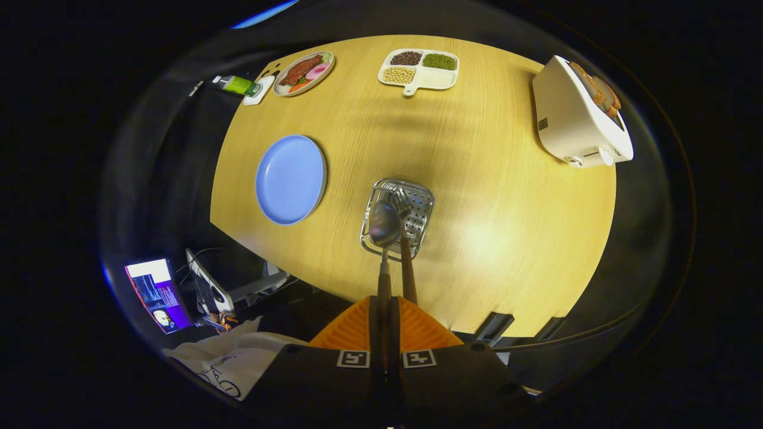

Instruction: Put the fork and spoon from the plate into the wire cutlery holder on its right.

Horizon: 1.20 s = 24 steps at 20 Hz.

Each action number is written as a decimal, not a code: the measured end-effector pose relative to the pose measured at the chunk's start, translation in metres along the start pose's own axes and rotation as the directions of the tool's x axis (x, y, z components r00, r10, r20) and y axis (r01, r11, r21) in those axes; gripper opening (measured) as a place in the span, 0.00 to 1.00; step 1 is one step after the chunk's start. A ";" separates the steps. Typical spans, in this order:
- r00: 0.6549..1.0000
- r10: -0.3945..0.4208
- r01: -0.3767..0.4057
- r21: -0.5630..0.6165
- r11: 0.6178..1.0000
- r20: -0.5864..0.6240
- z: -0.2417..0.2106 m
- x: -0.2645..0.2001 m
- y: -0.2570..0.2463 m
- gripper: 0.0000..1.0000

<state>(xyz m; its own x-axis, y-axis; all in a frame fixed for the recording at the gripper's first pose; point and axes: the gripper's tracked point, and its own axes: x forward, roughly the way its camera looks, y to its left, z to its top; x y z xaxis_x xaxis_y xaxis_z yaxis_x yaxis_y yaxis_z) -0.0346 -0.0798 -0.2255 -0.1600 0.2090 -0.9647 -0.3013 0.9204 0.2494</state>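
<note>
I look straight down on a wooden table. My gripper (384, 313) is shut on the thin handle of a metal spoon (384, 224), whose bowl hangs down over the near-left part of the wire cutlery holder (424, 205). A fork (408, 269) with a brown handle stands in the holder just right of the spoon, tines down and handle rising toward me. The blue plate (291, 179) lies left of the holder with nothing on it.
A white toaster (575, 119) with bread stands far right. At the far edge sit a divided tray of beans (419, 70) and a plate of food (304, 72), with a green bottle (238, 85) beside it. A screen (158, 294) glows off the table's left side.
</note>
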 end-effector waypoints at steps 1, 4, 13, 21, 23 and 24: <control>1.000 -0.004 0.004 -0.003 1.000 -0.014 0.003 0.004 -0.003 0.05; 0.999 -0.025 0.025 -0.003 1.000 -0.045 0.011 0.015 -0.010 0.06; 0.999 0.025 -0.025 0.038 0.999 0.025 0.039 0.013 -0.003 0.47; 0.932 0.126 -0.123 -0.031 0.992 0.339 0.048 -0.057 0.023 0.98; 0.883 0.140 -0.136 -0.041 0.990 0.449 0.056 -0.083 0.023 0.98; 0.861 0.141 -0.131 -0.056 0.990 0.489 0.055 -0.094 0.023 0.97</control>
<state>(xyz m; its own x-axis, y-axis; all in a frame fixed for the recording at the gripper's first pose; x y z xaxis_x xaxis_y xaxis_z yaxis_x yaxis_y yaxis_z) 0.0252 -0.0602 -0.1336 0.2793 0.4715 -0.8365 -0.3300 0.8652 0.3775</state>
